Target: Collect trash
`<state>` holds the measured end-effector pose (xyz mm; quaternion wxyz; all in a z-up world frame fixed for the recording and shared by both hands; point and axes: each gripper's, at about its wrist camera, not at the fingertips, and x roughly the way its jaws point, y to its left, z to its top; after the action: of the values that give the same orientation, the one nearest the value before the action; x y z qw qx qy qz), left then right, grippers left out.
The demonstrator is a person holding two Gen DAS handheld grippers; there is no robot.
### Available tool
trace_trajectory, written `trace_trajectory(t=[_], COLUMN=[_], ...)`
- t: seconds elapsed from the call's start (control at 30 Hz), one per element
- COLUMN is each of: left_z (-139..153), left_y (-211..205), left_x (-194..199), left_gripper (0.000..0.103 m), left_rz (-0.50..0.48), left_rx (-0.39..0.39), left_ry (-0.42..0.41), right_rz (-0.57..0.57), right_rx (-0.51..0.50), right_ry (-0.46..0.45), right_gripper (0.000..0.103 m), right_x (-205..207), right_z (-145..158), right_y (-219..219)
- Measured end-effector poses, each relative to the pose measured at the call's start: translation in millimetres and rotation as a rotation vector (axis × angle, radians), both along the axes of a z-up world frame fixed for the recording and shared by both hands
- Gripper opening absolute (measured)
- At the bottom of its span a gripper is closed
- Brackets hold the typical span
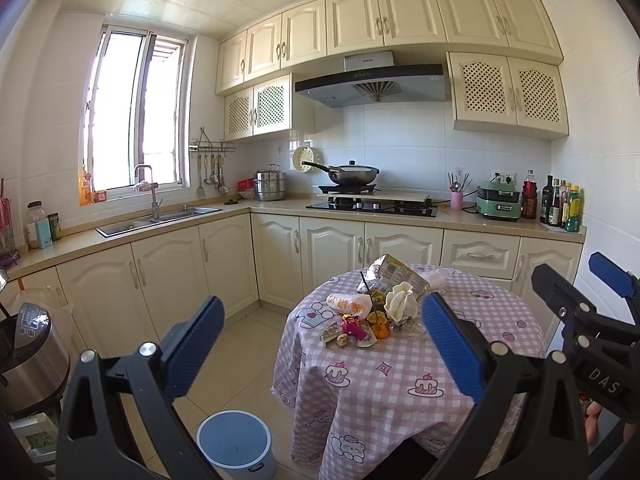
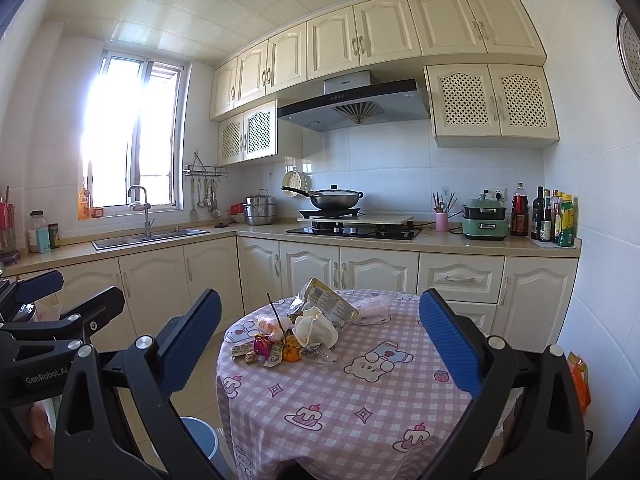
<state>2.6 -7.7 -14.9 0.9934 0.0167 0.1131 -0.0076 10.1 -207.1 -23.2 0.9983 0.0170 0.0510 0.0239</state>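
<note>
Blue bin (image 1: 234,446) on the floor tiles just left of the round table (image 1: 400,380), mouth up, nothing visible inside; seen only as a sliver (image 2: 198,438) from the right wrist view. Sink (image 1: 160,218) set into the counter under the window, contents too small to tell. Wok (image 1: 352,174) on the stove, lidded. Steel steamer pot (image 1: 271,186) left of it on the counter. Pink cup (image 1: 457,200) holding utensils, right of the stove.

Left gripper (image 1: 322,352) spread wide, blue pads (image 1: 192,344) well apart, nothing between them, touching nothing. Right gripper (image 2: 320,346) likewise wide open and bare, held above the near edge of the table.

Trash pile (image 1: 372,308) heaped on the checked cloth toward the far left edge of the table: crumpled foil snack bag (image 1: 394,276) at the back, white wad of paper (image 1: 400,300) in front of it, orange peel (image 1: 380,330), small wrappers (image 1: 332,336) at the near-left side, a dark stick (image 1: 366,284) poking up. Clear plastic bag (image 2: 374,306) lying just right of the heap, toward the far edge. Pile framed between the left gripper's pads but well beyond them; in the right wrist view (image 2: 296,336) sitting left of centre, also well apart from the tips.
</note>
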Motion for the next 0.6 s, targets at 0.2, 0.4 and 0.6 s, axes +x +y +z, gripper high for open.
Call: trace_trajectory(t=[0.2,0.4,0.6], left_z=[2.2,-0.2,0.7], left_y=[1.0,0.7,0.7], left_x=[-0.3,-0.4,-0.4], left_gripper=[0.097,0.097,0.097], left_rz=[0.000,0.001,0.002], left_rx=[0.001,0.001,0.001], left_ry=[0.001,0.002,0.003], right_rz=[0.001,0.004,0.010], right_rx=[-0.001,0.000,0.001], right_ry=[0.002,0.004,0.006], right_gripper=[0.096,0.096,0.096], right_x=[0.5,2.3,3.2], right_z=[-1.7,-5.1,-4.9], right_y=[1.2,3.8,5.3])
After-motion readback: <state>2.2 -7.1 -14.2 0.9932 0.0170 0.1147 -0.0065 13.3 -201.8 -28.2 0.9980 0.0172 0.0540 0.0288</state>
